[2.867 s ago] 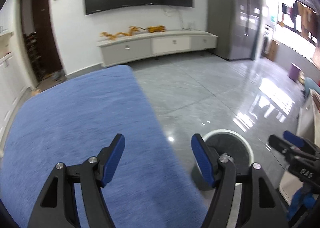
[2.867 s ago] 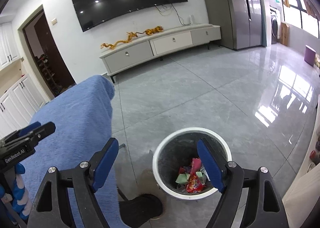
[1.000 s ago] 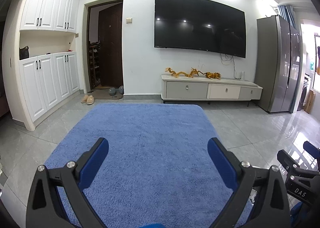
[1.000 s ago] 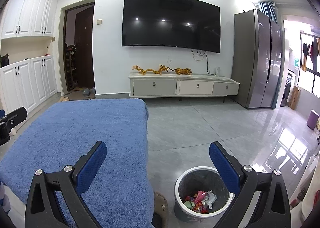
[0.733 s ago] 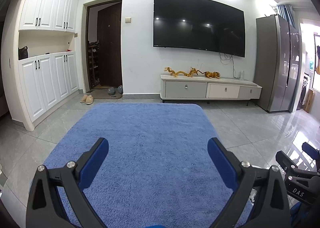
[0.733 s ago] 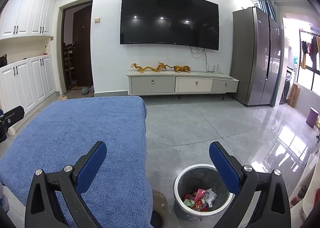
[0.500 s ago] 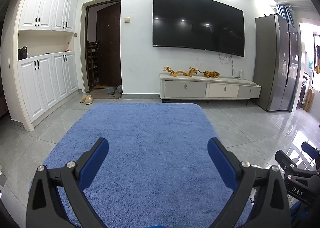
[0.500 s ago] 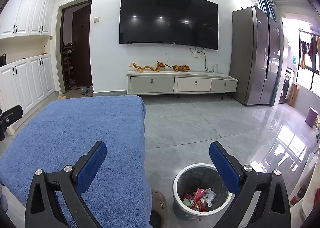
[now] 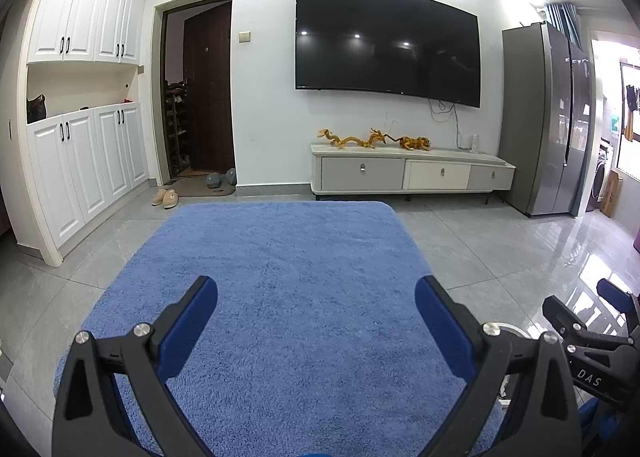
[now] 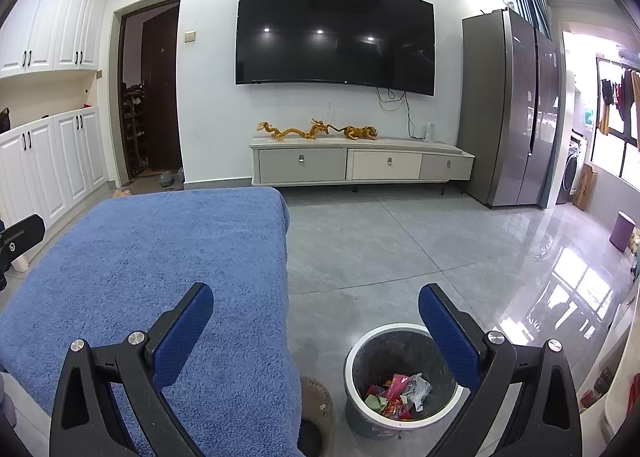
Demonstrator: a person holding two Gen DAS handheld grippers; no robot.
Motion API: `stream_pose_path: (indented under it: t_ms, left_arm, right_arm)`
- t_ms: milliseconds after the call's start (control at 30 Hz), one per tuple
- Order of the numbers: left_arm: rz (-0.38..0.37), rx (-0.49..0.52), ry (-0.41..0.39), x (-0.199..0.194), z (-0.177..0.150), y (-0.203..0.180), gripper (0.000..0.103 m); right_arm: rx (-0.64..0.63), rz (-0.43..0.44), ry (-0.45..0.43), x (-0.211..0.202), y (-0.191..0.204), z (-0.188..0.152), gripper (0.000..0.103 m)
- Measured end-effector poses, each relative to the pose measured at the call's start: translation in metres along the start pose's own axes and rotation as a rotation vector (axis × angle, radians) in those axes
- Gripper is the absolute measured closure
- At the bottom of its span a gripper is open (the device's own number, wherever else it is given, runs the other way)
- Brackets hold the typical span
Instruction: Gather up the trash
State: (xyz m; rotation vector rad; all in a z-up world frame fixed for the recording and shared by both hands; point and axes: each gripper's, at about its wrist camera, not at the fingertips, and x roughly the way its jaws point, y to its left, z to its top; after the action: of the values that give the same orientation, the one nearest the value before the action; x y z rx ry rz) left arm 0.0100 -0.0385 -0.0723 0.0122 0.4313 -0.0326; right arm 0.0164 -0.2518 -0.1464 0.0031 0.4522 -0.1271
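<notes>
A grey trash bin (image 10: 362, 353) with a white rim stands on the floor right of the blue-covered table (image 10: 160, 257). Colourful wrappers (image 10: 396, 393) lie inside it. My right gripper (image 10: 316, 321) is open and empty, held above the table's right edge and the bin. My left gripper (image 9: 316, 317) is open and empty over the blue cover (image 9: 280, 277), which shows no trash. The right gripper's body (image 9: 588, 345) shows at the right edge of the left wrist view.
A TV cabinet (image 10: 360, 165) with golden dragon figures stands under a wall TV (image 10: 332, 37). A grey fridge (image 10: 512, 109) is at the right, white cupboards (image 9: 80, 137) at the left. A slipper (image 10: 316, 409) lies by the bin. The floor is glossy grey tile.
Both grippers tilted up from looking down at the bin and table to looking level across the room. Over the last second they have stayed nearly still. Both stayed open.
</notes>
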Motion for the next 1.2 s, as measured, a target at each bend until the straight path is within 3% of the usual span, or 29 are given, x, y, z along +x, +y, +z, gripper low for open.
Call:
stream_pose_path:
  t_ms: [667, 933, 1200]
  left_arm:
    - [-0.033, 0.037, 0.044, 0.022, -0.002, -0.013, 0.003]
    - [-0.069, 0.112, 0.112, 0.041, -0.013, -0.034, 0.003]
    - [-0.056, 0.179, 0.149, 0.052, -0.018, -0.047, 0.003]
  right_arm:
    - [0.0, -0.028, 0.033, 0.013, -0.007, -0.007, 0.0]
    - [0.03, -0.046, 0.081, 0.027, -0.018, -0.017, 0.0]
    - [0.045, -0.051, 0.117, 0.036, -0.027, -0.025, 0.0]
